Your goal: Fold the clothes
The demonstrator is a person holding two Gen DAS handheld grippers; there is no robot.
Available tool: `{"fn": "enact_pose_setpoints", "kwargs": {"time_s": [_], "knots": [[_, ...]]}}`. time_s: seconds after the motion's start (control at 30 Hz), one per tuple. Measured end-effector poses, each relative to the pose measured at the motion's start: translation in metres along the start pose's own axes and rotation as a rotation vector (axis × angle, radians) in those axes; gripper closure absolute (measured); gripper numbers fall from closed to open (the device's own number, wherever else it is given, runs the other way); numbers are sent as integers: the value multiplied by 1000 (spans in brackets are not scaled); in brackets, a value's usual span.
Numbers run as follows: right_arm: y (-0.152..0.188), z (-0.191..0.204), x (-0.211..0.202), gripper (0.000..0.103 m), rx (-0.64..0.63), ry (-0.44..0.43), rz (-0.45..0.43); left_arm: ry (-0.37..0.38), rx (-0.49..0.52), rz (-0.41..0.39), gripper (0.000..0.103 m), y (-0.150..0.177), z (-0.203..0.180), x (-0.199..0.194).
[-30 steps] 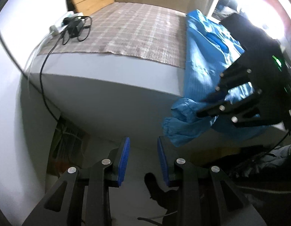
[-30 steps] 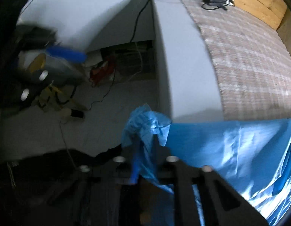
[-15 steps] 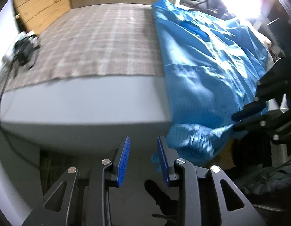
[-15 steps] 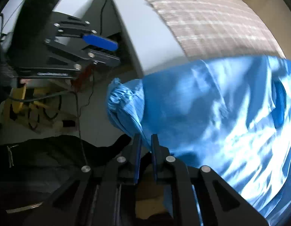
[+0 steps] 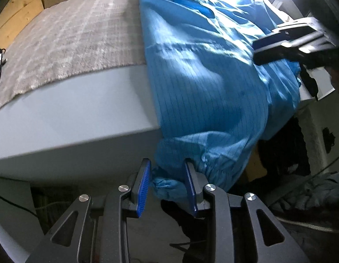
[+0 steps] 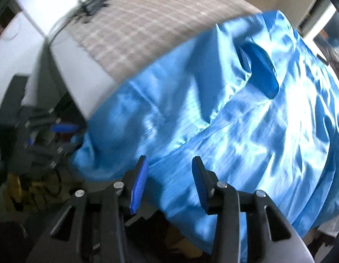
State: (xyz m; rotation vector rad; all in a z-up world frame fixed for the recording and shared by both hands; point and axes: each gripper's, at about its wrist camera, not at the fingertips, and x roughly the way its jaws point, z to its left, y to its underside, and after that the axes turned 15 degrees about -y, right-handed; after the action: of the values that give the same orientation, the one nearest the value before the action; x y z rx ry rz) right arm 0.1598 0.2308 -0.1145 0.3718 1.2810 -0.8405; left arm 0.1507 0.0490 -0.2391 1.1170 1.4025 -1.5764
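Grey checked cloth (image 5: pixel 77 37) covers the table (image 5: pixel 77 118); the blue garment (image 5: pixel 204 92) drapes over its edge. Left gripper (image 5: pixel 167 186) stands parted around the dangling cuff; right gripper (image 6: pixel 168 179) is opening, released. No readable writing.

— How is the left gripper (image 5: pixel 167 185) now?

— It points steeply down at the near edge. Its two blue pads (image 5: pixel 143 186) stand a little apart, and a bunched cuff of the blue garment (image 5: pixel 204 92) sits between them. I cannot tell if the pads press on it.

— And the right gripper (image 6: pixel 169 180)?

— Also pointing down, to the right of the left one. Its jaws are opening. The fabric lies under and beyond the blue pads (image 6: pixel 139 182), and they do not pinch it.

— Do the two grippers touch?

— No, they are apart.
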Motion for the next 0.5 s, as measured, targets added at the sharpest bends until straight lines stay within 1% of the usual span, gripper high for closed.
{"fn": "enact_pose_setpoints", "kwargs": {"time_s": [0.1, 0.2, 0.33, 0.43, 0.47, 0.5], "knots": [[-5, -1, 14, 62, 34, -20, 8, 10, -35, 4, 74, -1, 6, -6], [-7, 0, 18, 62, 43, -12, 3, 23, -85, 6, 72, -7, 13, -16], [-5, -1, 17, 62, 54, 3, -14, 48, -136, 16, 67, -22, 10, -29], [-3, -4, 13, 62, 72, 13, -42, 89, -210, 59, 67, -32, 6, -22], [-2, -6, 13, 62, 79, 20, -51, 90, -228, 87, 69, -33, 4, -15], [-1, -8, 12, 62, 87, 24, -59, 84, -239, 115, 70, -33, 2, -8]]}}
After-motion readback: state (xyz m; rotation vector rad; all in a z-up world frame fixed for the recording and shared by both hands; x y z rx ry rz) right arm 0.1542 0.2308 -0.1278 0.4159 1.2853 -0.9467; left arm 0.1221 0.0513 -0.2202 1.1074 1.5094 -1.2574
